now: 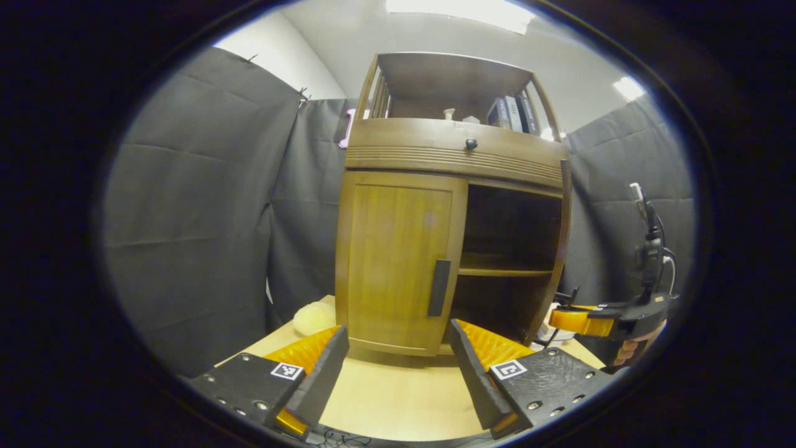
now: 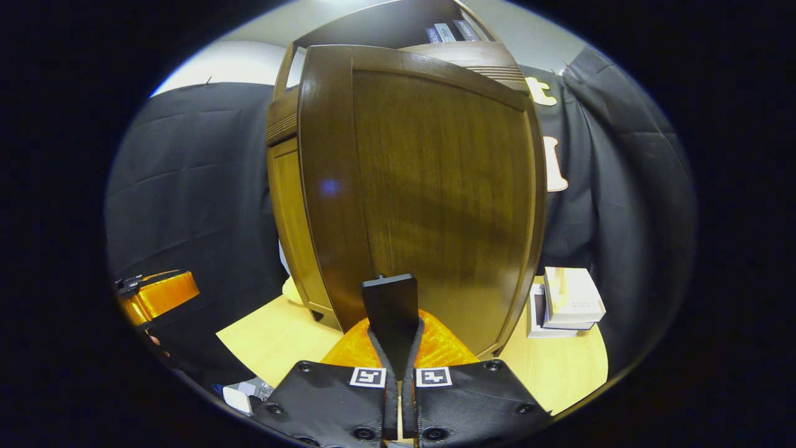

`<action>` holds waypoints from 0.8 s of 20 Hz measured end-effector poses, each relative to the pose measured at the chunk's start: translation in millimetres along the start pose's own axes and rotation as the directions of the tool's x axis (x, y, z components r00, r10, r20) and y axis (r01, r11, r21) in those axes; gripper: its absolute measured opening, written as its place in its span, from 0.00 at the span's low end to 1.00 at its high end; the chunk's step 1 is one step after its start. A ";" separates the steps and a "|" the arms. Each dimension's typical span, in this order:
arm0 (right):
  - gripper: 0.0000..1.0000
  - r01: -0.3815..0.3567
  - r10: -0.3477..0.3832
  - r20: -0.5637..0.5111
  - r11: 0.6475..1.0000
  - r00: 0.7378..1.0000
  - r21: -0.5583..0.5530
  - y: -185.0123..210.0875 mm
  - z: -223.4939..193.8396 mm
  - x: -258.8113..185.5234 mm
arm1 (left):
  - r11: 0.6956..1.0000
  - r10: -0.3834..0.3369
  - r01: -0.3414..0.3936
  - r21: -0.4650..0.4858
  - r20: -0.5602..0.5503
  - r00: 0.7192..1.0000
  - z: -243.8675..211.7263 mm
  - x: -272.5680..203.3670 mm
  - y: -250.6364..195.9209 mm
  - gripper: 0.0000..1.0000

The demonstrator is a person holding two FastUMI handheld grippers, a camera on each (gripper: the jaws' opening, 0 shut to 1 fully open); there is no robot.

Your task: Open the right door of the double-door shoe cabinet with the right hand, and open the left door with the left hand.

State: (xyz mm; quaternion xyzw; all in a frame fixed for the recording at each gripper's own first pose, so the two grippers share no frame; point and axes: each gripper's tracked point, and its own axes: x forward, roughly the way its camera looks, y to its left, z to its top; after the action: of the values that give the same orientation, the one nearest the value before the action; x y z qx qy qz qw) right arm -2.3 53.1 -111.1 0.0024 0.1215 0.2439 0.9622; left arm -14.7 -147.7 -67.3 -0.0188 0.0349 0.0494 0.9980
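The shoe cabinet [image 1: 454, 205] stands on the table [image 1: 398, 392]. Books [image 1: 513, 115] sit on its top shelf. Boxes [image 2: 569, 302] lie beside its swung-out right door [image 2: 435, 193].

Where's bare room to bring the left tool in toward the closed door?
Bare tabletop lies between the left tool and the left door. It is crowded right of the cabinet: the swung-out right door, right tool, and stacked boxes.

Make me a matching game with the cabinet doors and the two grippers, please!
Things:
1. Brown wooden left door
2. Brown wooden right door
3. Black-and-orange left gripper
4. Black-and-orange right gripper

States:
A. Swung open
B. Fingers spread apart, holding nothing
C. Closed flat against the cabinet
D. Fingers clamped on a black door handle

Pairs: 1-C, 2-A, 3-B, 4-D
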 end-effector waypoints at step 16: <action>0.00 -0.059 0.057 0.039 0.997 0.998 0.043 -61.3 -13.1 -50.5 | 1.000 -0.001 0.001 -0.026 -0.014 1.000 -27.6 -20.9 -53.5 0.92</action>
State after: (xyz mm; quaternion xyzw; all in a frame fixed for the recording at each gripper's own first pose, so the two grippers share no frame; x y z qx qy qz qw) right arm -19.6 -25.3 -116.0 0.0319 0.1086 0.2689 0.9565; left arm -31.9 -204.1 -91.5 -0.0324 0.0414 0.0493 0.9974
